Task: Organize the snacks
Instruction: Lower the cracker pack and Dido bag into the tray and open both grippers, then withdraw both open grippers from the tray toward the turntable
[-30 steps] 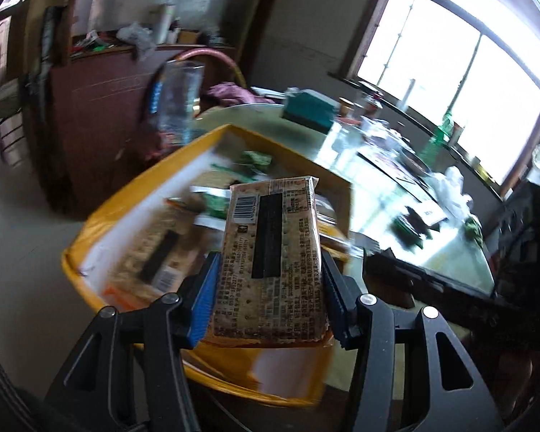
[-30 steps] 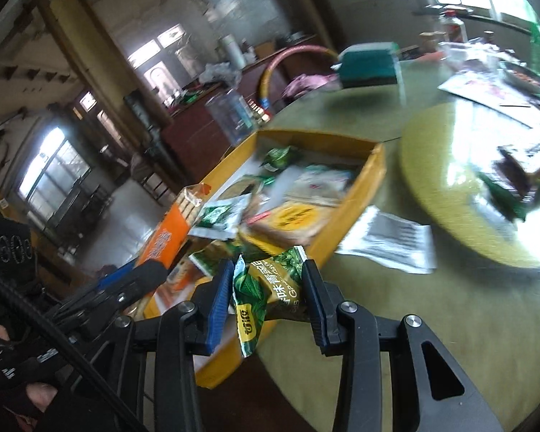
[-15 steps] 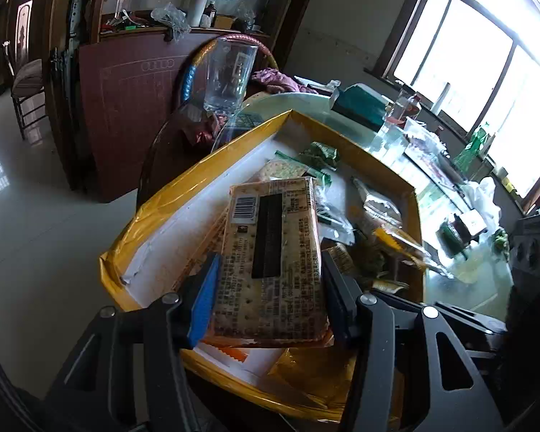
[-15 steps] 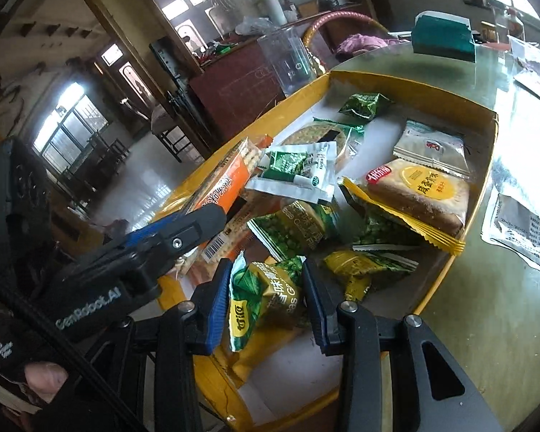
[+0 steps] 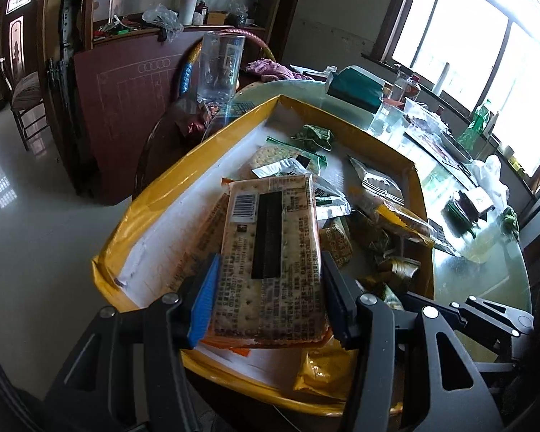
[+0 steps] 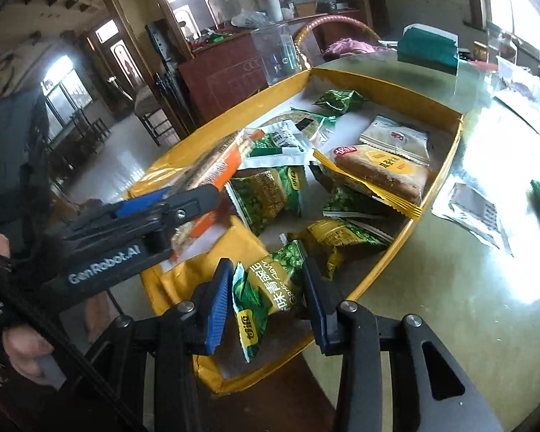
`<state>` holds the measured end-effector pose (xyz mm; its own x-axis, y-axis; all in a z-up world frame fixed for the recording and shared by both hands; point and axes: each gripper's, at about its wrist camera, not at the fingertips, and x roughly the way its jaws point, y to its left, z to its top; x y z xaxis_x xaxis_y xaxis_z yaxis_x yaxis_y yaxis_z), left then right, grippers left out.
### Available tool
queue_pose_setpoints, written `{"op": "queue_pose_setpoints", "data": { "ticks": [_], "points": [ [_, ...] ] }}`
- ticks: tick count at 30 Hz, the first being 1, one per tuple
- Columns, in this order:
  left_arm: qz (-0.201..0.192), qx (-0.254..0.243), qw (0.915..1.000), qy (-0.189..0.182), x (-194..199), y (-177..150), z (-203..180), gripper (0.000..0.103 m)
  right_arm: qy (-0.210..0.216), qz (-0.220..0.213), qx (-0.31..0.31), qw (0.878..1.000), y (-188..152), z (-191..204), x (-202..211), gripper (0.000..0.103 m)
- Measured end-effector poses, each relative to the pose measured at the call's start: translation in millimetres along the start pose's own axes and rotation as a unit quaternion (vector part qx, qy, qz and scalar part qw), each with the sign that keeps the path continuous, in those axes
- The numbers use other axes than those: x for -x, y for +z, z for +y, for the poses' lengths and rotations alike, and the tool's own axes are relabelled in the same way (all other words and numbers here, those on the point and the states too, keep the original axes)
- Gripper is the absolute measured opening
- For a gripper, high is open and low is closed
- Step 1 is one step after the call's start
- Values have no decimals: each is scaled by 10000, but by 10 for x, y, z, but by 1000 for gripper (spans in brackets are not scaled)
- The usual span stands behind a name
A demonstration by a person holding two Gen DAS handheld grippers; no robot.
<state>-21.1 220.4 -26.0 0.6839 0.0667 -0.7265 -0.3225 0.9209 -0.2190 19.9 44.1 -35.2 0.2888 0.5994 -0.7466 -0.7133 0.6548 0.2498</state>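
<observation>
— What are you holding over the yellow box (image 5: 183, 187)?

— Your cracker packet (image 5: 270, 262), barcode side up, sits low in the left wrist frame, above the box's near end. Your green pea packet (image 6: 266, 288), crumpled, hangs at bottom centre of the right wrist frame.

— And inside the box?

— A loose heap: a yellow-wrapped cake (image 6: 381, 172) at centre right, a folded green packet (image 6: 338, 99) near the far corner.

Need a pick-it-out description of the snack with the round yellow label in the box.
Start at the yellow box on the round table. Along its table-side wall lies a clear-wrapped brown cake, resting on green packets. It alone has a round yellow label, a red logo and gold crimped edges.
</observation>
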Motion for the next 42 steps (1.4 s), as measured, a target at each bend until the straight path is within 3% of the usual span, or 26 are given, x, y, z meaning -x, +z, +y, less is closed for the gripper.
{"op": "queue_pose_setpoints", "data": {
  "ticks": [4, 10, 13, 15, 20, 26, 32, 36, 42],
  "points": [
    [6, -93, 9999, 41, 24, -27, -45, 55, -145, 5, -45, 9999, -7, -72, 38, 39],
    [1, -370, 9993, 8, 44, -68, -135, 57, 100, -181, -301, 9993, -27, -130, 82, 40],
    [-49, -388, 9992, -57, 84, -80, -155, 69, 254, -301, -465, 9981, -25, -170, 128, 49],
    [-149, -247, 9995, -159, 134, -66, -141, 77, 250, -454, -587, 9969, -23, -212, 209, 65],
    [-416, 180, 9980, -429, 331, -46, -182, 78, 273, -774, -739, 9939, -60, -350, 454, 67],
    [-553, -604, 9932, -833, 488, -144, -840, 78, 95, -1062, -1379, 9847, -243, -808, 798, 68],
    [-294, -984, 9863, -1288, 370, -184, -1341, 78, -351, -1178, -2076, 9705, -564, -1324, 1098, 68],
    [154, -1139, 9836, -1389, 172, -177, -1619, 78, -579, -1220, -2417, 9609, -760, -1587, 1213, 68],
    [1030, -748, 9801, -1521, -235, -129, -1846, 78, -707, -1365, -2762, 9487, -936, -1850, 1332, 68]
  ]
}}
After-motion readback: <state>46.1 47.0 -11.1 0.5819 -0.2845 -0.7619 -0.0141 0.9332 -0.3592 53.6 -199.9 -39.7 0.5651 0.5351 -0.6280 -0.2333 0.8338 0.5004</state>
